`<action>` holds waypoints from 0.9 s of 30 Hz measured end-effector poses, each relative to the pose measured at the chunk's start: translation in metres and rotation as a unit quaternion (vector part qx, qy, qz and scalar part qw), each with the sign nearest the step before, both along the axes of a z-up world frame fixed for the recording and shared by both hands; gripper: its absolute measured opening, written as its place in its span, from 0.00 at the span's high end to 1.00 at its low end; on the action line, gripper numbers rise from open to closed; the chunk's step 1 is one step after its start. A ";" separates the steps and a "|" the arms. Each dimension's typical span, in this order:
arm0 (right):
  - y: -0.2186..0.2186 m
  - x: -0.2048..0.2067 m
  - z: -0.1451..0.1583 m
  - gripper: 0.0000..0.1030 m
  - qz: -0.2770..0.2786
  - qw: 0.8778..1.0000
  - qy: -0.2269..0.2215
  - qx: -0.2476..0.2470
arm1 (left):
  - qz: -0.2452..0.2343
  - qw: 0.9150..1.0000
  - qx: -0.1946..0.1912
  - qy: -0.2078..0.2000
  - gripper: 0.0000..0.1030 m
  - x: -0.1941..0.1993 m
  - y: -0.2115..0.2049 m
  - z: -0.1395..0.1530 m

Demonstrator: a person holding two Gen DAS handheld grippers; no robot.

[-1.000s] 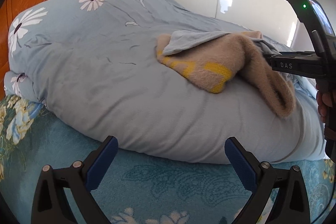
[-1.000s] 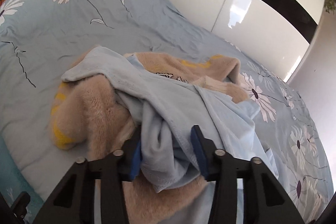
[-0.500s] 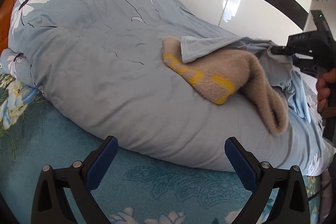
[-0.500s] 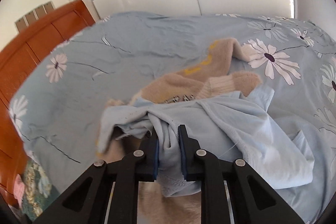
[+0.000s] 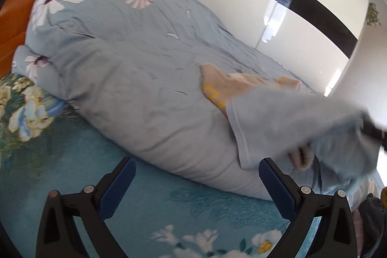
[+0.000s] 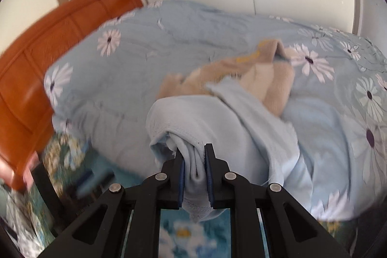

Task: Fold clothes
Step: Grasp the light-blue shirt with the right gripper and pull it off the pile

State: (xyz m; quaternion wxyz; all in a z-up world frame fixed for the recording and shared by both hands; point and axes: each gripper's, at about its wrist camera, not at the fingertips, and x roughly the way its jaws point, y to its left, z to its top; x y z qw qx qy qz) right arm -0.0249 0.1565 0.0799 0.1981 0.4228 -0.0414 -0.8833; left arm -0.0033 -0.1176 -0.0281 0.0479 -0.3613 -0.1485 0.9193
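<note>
Blue shirt (image 6: pixel 193 127) hangs bunched in the right gripper's (image 6: pixel 195 175) tight jaws near the bed's (image 5: pixel 121 161) edge; left gripper (image 5: pixel 197 185) gapes wide, holding nothing.

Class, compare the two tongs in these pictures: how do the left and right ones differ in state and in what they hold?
The left tongs stand wide open and hold nothing; the right tongs are shut on the light blue garment. The left ones hover over the teal sheet, the right ones over the garment bunch. Both have black arms with blue pads.
</note>
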 end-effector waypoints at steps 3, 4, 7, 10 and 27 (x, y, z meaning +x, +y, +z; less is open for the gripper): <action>-0.010 0.039 -0.017 0.85 0.014 0.999 -0.028 0.030 | 0.009 1.000 0.008 -0.012 0.00 0.023 -0.026 0.014; -0.018 0.051 -0.025 0.85 0.019 0.998 -0.042 0.030 | 0.008 1.000 0.007 -0.018 0.00 0.034 -0.033 0.019; -0.043 0.086 -0.043 0.85 0.037 0.997 -0.062 0.037 | 0.010 0.999 -0.001 -0.033 0.00 0.060 -0.052 0.035; -0.072 0.116 -0.057 0.85 0.049 0.994 -0.099 0.011 | 0.016 0.999 0.004 -0.045 0.00 0.081 -0.073 0.054; -0.164 0.190 -0.071 0.70 0.113 0.978 -0.154 0.079 | 0.014 0.994 0.017 -0.110 0.00 0.178 -0.140 0.072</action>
